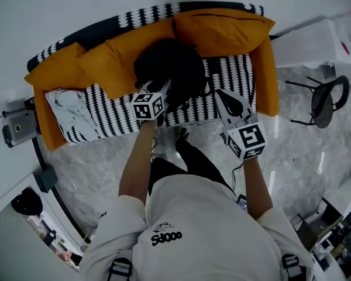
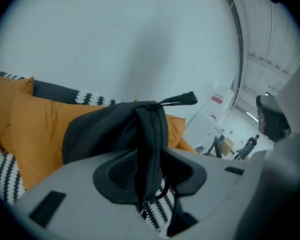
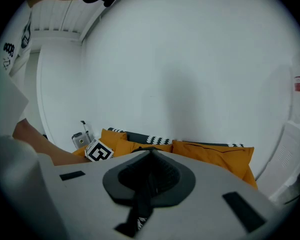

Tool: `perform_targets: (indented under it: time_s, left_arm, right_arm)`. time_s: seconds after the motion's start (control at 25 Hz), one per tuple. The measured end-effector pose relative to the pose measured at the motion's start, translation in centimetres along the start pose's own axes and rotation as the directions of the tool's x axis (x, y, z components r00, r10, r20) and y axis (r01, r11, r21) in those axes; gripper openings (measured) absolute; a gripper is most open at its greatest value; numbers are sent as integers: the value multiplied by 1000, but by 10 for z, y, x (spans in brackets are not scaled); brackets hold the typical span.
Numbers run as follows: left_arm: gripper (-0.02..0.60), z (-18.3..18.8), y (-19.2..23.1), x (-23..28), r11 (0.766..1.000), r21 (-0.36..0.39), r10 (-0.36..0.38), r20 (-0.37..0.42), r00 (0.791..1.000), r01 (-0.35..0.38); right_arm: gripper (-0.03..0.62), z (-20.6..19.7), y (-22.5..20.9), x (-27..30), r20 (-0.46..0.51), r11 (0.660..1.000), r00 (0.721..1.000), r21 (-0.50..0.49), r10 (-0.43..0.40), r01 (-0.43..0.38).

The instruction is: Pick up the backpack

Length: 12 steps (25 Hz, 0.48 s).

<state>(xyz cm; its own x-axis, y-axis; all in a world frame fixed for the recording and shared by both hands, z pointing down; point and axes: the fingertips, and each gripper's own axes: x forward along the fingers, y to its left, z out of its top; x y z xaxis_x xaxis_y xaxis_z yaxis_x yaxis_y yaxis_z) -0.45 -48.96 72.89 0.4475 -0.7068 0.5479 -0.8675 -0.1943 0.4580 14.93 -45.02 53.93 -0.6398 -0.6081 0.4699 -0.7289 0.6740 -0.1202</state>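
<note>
Left claw (image 2: pixel 150 171) stood released astride the black backpack (image 1: pixel 169 69) on the sofa (image 1: pixel 105 113); right claw (image 3: pixel 149 176), at its 4 o'clock, clenched a strap (image 3: pixel 140 204).

B/w patterned sofa (image 1: pixel 111 113) w/ orange cushions (image 1: pixel 105 63), black backpack (image 1: pixel 169 69), pale cloth (image 1: pixel 70 107) at left end.

White short-sleeved T-shirt (image 1: pixel 205 215), black logo (image 1: pixel 166 237) on back; dark strap buckles (image 1: pixel 120 268) at shoulders; black trousers (image 1: pixel 190 163). Left claw (image 2: pixel 151 170), right claw (image 3: pixel 149 178): grey bodies, black-and-white marker cubes (image 1: pixel 246 140).
</note>
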Motion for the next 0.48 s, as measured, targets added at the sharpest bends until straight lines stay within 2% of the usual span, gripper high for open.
perform_targets:
  time_s: [0.24,0.36,0.48]
  left_arm:
    - [150,11,3,17,999,-11,-38,37,999,38]
    - [150,11,0,24,997,-22,-77,54,996,79]
    - [153,13,-7,33,991,-17,-130,60,990,132]
  right_arm:
    - [35,-3,-12,9,-8,999,1000,23,23,-23]
    - [35,-4,-14,13,14,995,998,73,63,-63]
    - [35,-6,-14,20,16,993,996,83,85,-86]
